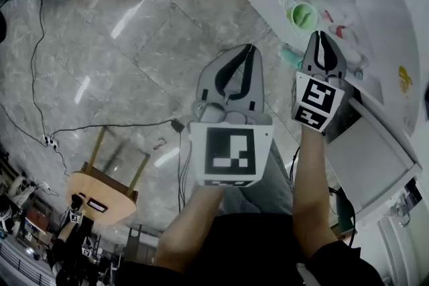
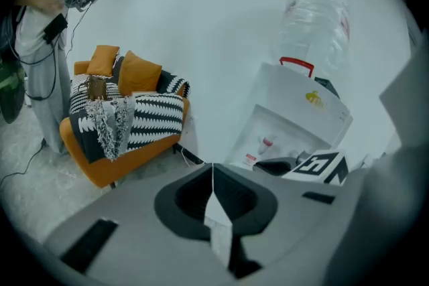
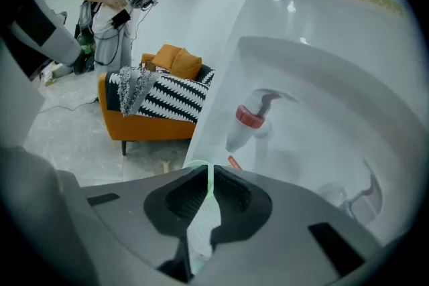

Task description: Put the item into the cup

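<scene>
My left gripper (image 1: 249,50) (image 2: 213,169) is held over the floor, left of a white water dispenser (image 1: 375,23). Its jaws are shut on a thin white item (image 2: 218,228) that looks like a small paper sachet. My right gripper (image 1: 322,35) (image 3: 205,171) points at the dispenser's tap recess. It is shut on the thin wall of a green-rimmed cup (image 1: 301,15) (image 3: 188,165), which hangs left of its tips. The dispenser's red tap (image 3: 251,118) is just beyond the cup. Most of the cup is hidden in the right gripper view.
An orange sofa (image 2: 127,144) (image 3: 144,125) with a black-and-white throw stands against the wall. A person (image 3: 115,3) stands beside it. A wooden stool (image 1: 107,192) and cables (image 1: 100,126) are on the marble floor. A clear water bottle (image 2: 315,7) tops the dispenser.
</scene>
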Demonstrator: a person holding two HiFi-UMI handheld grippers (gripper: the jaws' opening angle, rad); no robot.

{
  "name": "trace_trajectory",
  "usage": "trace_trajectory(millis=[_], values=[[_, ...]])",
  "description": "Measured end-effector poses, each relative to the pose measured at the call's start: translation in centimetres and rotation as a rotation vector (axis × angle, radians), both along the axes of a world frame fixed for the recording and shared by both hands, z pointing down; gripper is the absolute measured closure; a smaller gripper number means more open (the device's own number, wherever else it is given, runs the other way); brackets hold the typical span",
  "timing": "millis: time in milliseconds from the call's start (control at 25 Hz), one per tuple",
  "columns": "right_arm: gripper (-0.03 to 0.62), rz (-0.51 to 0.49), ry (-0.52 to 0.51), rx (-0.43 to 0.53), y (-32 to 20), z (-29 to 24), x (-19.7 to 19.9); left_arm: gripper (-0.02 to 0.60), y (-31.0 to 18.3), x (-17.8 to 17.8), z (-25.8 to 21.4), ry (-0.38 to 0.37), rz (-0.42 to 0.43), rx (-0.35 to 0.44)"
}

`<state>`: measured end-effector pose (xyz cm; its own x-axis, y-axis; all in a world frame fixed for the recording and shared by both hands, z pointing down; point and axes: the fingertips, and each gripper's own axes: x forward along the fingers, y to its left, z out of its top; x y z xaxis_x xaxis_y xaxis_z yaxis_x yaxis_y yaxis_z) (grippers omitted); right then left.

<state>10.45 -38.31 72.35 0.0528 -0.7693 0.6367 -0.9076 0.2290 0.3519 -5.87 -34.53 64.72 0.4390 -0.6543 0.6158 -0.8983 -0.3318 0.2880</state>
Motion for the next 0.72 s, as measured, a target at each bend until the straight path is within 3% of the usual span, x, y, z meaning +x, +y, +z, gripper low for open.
trace_trajectory(millis=[120,280,440,560,720], values=[[0.565,0.034,-0.086,-0.010,1.1,-0.9,-0.7,0.568,0.6,-0.4,-1.1,0.001,0.001,0.016],[0.569,-0.054,-0.078,0.017,2.2,-3.6,-3.6,0.568,1.6,-2.0,-4.3,-0.009,-0.021,0.077],[0.574,-0.068,-0.146,0.059,3.9,-7.6,-5.6,0.568,4.1,-3.5,-7.1,-0.026,-0.042,0.083],[0.574,-0.102,-0.175,0.086,5.2,-11.1,-6.7,0.568,5.5,-4.2,-11.3,0.013,-0.082,0.111],[0.576,-0.142,-0.223,0.163,6.5,-16.9,-7.8,0.568,6.1,-4.2,-18.0,0.026,-0.105,0.216]])
